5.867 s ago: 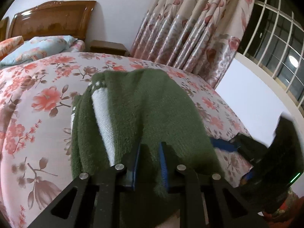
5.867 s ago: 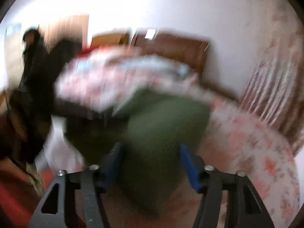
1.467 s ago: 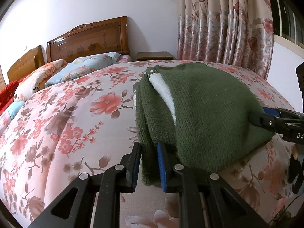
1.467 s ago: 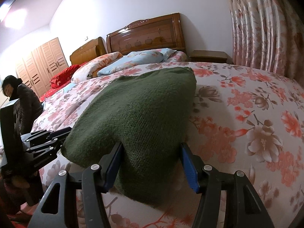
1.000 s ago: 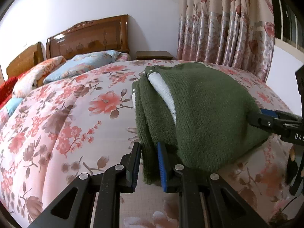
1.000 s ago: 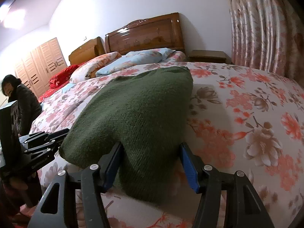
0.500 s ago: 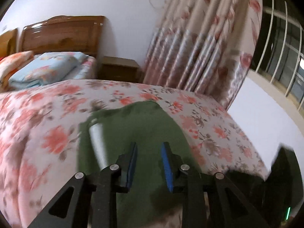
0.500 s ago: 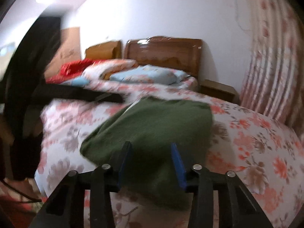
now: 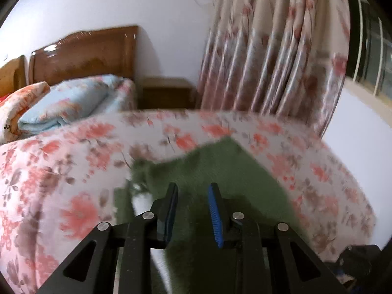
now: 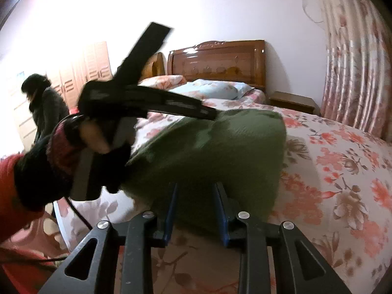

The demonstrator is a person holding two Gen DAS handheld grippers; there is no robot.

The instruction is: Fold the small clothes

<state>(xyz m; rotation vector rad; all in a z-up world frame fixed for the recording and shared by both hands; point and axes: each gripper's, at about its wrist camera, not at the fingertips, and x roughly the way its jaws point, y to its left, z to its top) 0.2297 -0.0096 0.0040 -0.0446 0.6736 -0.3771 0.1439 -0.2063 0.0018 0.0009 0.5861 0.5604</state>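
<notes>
A: Sweater (image 10: 220, 152) folded, lying near our bed's (image 10: 343, 171) front edge.
B: Left gripper (image 9: 192, 210) slightly apart above it, nothing clamped. Right gripper (image 10: 196, 208) apart too, at sweater's near edge.

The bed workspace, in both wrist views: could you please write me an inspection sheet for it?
Surface: bed with a floral cover.
Job's things: one green knit garment, folded and lying on the cover; a white part shows at its edge.
Clutter: pillows at the headboard.
Grippers: left gripper above the garment, jaws a little apart, nothing between them; right gripper at the garment's near edge, jaws apart, and whether they pinch cloth cannot be told.
Cables: a dark cable hangs below the left gripper.
Surroundings: curtain, nightstand, wardrobe, a person standing at the far side.
</notes>
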